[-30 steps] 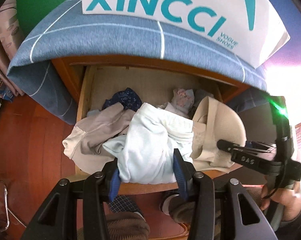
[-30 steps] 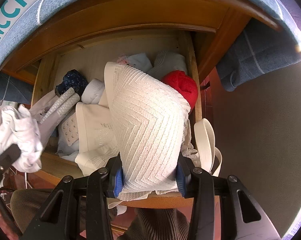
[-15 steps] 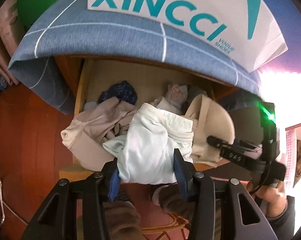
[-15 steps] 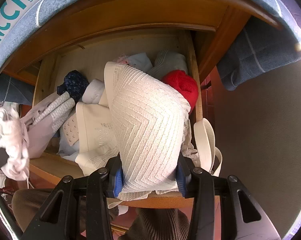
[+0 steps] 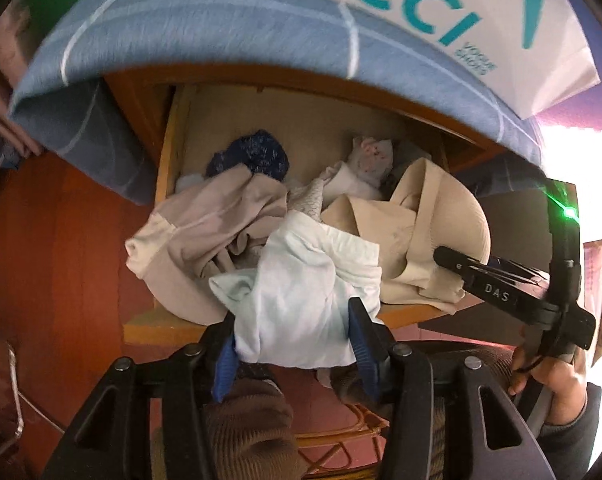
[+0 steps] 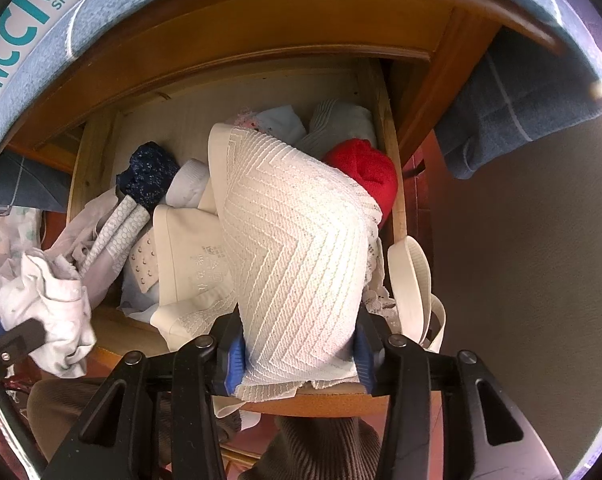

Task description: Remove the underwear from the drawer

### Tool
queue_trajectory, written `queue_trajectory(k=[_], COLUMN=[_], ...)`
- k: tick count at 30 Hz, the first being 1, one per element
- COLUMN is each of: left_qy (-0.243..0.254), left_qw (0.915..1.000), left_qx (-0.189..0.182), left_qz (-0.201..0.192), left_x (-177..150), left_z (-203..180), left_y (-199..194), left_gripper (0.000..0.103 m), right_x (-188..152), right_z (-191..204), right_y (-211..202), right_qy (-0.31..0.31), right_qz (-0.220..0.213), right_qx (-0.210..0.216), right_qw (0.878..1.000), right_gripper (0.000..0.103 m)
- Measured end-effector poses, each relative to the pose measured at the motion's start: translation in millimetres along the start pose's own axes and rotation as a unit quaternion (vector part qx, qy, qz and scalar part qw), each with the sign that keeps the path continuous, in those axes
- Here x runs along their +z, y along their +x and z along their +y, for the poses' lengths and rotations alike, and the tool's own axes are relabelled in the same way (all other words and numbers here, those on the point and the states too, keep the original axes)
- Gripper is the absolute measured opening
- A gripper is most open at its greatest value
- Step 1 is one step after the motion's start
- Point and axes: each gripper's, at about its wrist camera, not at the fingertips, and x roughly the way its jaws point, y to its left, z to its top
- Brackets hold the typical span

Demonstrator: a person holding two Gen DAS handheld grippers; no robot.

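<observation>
While a blue quilted cover and a white XINCCI shoe bag overhang it from above, the open wooden drawer brims with crumpled underwear. Largest in the drawer, at its right side, is a cream chevron-knit garment, arched up over the front edge and clamped at its lower end between the blue pads of the right gripper, which points down at the drawer front. Against the drawer's left front corner, a beige pair spills over the rim. Just in front of the drawer's front board, the pale blue-white underwear hangs bunched between the blue pads of the left gripper; the jaws have just been easing apart, yet the cloth still fills the gap and both pads press on it. Deeper in the drawer, a red item sits against the right wall, and a navy patterned piece lies toward the left rear. A white strap droops over the drawer's right front corner. Below the drawer front, the person's ribbed brown trousers show, and a hand grips the right tool's handle.
</observation>
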Motion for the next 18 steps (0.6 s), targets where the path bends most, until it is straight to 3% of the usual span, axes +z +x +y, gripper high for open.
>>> queue_trajectory(k=[5,6,7,8,9,10,13,18], left_qy=[0.004,0.005,0.009,0.015,0.014,0.006,-0.013,-0.035], left_qw=[0.9993,0.9987,0.998,0.9976,0.9981,0.999,0.9993,0.9985], left_qx=[-0.011,-0.006,0.021,0.041,0.037,0.023,0.033,0.04], left_qz=[-0.035,-0.051,-0.059,-0.054,-0.047,-0.037,-0.01,-0.014], left_x=[3,4,6,9,10,12,16,29], left_z=[-6,-7,-9,-11,-10,-8,-3,2], left_y=[-21,-26,-27,-24,-19,-13,9,31], left_gripper=[0.047,0.037,0.03,0.029,0.03,0.03,0.035,0.053], right_x=[0,0,0,0,0,-1,-2,-1], right_z=[-2,-3,-3,-3,-3,-3,-4,-8], right_y=[0,0,0,0,-1,-1,-2,-1], right_qy=[0.002,0.003,0.003,0.003,0.003,0.003,0.004,0.011], right_qz=[-0.001,-0.002,-0.001,0.0,0.0,-0.001,-0.003,0.0], right_qx=[0.004,0.005,0.005,0.006,0.006,0.006,0.009,0.021], right_qw=[1.0,1.0,1.0,1.0,1.0,1.0,1.0,1.0], right_gripper=[0.041,0.041,0.041,0.041,0.041,0.042,0.042,0.043])
